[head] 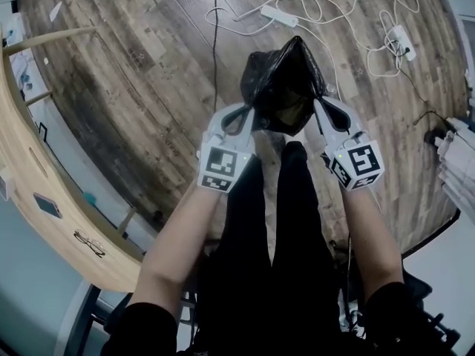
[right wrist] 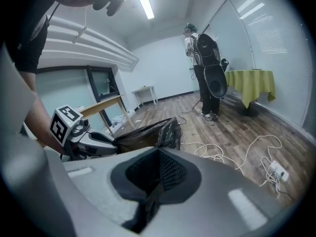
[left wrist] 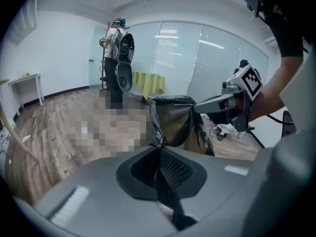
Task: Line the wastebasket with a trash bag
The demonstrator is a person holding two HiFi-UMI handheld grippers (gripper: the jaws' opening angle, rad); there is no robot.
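Observation:
A black trash bag point(head: 286, 84) hangs over the wooden floor in front of the person's legs, its mouth stretched open between both grippers. My left gripper point(head: 251, 116) is shut on the bag's left rim, and black film runs out of its jaws point(left wrist: 160, 154) to the bag point(left wrist: 173, 120). My right gripper point(head: 318, 108) is shut on the right rim, where the film is pinched in its jaws point(right wrist: 159, 157). Each gripper view shows the other gripper across the bag's mouth: the right one point(left wrist: 217, 105) and the left one point(right wrist: 94, 137). No wastebasket shows apart from the bag.
White cables and power strips point(head: 278, 15) lie on the floor beyond the bag. A curved wooden table point(head: 44, 191) runs along the left. A person with a backpack point(left wrist: 118, 58) stands at the back near a table with a yellow-green cloth point(right wrist: 252, 83).

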